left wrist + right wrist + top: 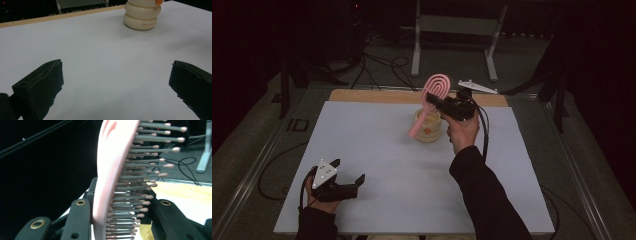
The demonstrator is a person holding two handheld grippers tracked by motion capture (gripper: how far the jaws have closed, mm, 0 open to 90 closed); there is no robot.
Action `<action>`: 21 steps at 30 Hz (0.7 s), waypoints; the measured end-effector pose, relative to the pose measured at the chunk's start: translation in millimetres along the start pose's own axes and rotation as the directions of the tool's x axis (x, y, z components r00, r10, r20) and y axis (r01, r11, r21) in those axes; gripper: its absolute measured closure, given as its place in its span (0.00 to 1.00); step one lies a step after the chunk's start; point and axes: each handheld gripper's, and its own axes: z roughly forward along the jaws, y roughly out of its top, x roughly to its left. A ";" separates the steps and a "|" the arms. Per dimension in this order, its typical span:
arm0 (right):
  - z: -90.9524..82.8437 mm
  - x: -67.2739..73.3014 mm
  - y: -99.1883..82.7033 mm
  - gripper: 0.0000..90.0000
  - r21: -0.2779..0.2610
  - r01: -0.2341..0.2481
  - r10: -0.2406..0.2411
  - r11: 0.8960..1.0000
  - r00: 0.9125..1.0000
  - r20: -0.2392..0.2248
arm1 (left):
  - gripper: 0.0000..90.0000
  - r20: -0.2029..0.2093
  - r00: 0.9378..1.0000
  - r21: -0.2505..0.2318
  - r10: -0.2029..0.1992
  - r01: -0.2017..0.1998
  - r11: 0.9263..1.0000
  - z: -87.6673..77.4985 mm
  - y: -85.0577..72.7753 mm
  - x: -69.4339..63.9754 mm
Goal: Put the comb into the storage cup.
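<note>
the right gripper (435, 101) clamps a pink hairbrush (430, 101) above the cream holder (428, 128), handle tip by its rim; seating it looks unfinished. the left gripper (347, 175) rests wide and empty on the table (377, 150).

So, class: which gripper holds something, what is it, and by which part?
The right gripper grips the pink hairbrush by its bristled head; the left gripper holds nothing.
</note>
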 end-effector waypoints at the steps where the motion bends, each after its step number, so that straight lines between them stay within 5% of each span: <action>1: -1.0 -4.1 0.8 0.71 -0.004 -0.006 0.006 1.000 1.000 0.015 | 0.01 0.001 1.000 0.000 0.000 0.000 1.000 0.0 0.0 -0.3; 21: -8.8 -16.8 11.2 0.71 -0.042 -0.016 0.019 0.999 0.997 0.078 | 0.01 0.003 1.000 0.005 0.004 -0.004 1.000 0.7 -0.1 -1.6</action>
